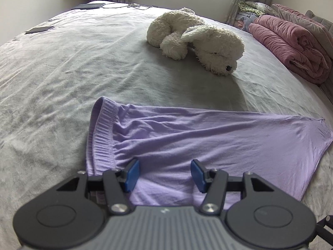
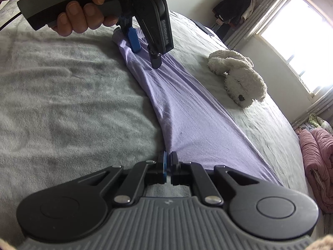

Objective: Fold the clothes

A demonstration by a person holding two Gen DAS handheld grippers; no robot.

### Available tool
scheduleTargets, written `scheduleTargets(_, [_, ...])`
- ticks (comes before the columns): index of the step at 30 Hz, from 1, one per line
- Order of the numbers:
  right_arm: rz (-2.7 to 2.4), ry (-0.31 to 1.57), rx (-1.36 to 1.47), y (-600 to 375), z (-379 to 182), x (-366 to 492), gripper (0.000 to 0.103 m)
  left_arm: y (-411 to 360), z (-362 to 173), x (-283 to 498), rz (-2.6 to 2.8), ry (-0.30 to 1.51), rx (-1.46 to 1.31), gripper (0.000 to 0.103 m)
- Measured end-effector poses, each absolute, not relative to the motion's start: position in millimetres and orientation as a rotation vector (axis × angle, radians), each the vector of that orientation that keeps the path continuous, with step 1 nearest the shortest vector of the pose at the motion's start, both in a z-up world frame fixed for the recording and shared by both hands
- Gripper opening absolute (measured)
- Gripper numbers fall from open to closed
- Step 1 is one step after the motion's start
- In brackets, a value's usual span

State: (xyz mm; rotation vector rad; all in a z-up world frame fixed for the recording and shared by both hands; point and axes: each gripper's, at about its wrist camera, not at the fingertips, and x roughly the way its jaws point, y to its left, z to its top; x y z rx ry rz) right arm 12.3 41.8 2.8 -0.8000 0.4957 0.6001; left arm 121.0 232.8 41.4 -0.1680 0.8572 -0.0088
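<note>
Our right gripper [image 2: 168, 166] jaws pinch one end of the long lilac cotton garment [image 2: 187, 114]; its length runs away toward our left gripper [image 1: 164, 174], whose jaws stand wide over the ribbed waistband end [image 1: 102, 137], holding nothing.

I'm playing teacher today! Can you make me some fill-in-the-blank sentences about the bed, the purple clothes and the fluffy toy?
1. The garment spread on the bed is the colour ____.
2. The white plush toy is shaped like a ____.
3. The right gripper is ____ on the garment's edge.
4. The left gripper has its fingers ____ above the garment.

Missing words: purple; dog; shut; open
</note>
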Motion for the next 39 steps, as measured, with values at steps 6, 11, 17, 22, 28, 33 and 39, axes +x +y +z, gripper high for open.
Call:
scheduleTargets(6, [0.599, 0.496, -0.805, 42.3, 1.2, 14.5, 0.007, 230.0, 42.4, 120.1, -0.01, 0.858, -0.152, 0.056])
scheduleTargets(11, [0.674, 0.524, -0.736, 29.4, 16.6, 5.8, 0.015, 231.3, 45.9, 118.3, -0.016, 0.856, -0.165, 0.056])
scheduleTargets(17, [0.688, 0.54, -0.666, -13.0, 17.5, -12.0, 0.027, 236.1, 55.0, 118.1, -0.021, 0.829, -0.19, 0.056])
scheduleTargets(22, [0.659, 0.58, -0.414, -44.2, 7.8, 0.8, 0.039, 243.5, 64.2, 124.2, -0.023, 0.775, -0.313, 0.056])
scheduleTargets(28, [0.659, 0.546, -0.445, -32.5, 5.7, -0.8, 0.042, 228.6, 61.4, 144.9, -0.004, 0.718, -0.276, 0.056])
scheduleTargets(33, [0.661, 0.539, -0.378, -39.9, 1.6, 0.9, 0.042, 226.6, 41.5, 170.7, 0.016, 0.782, -0.285, 0.055])
scheduleTargets(39, [0.675, 0.546, -0.338, -44.9, 1.7, 4.2, 0.043, 210.4, 31.6, 181.3, 0.072, 0.79, -0.114, 0.05])
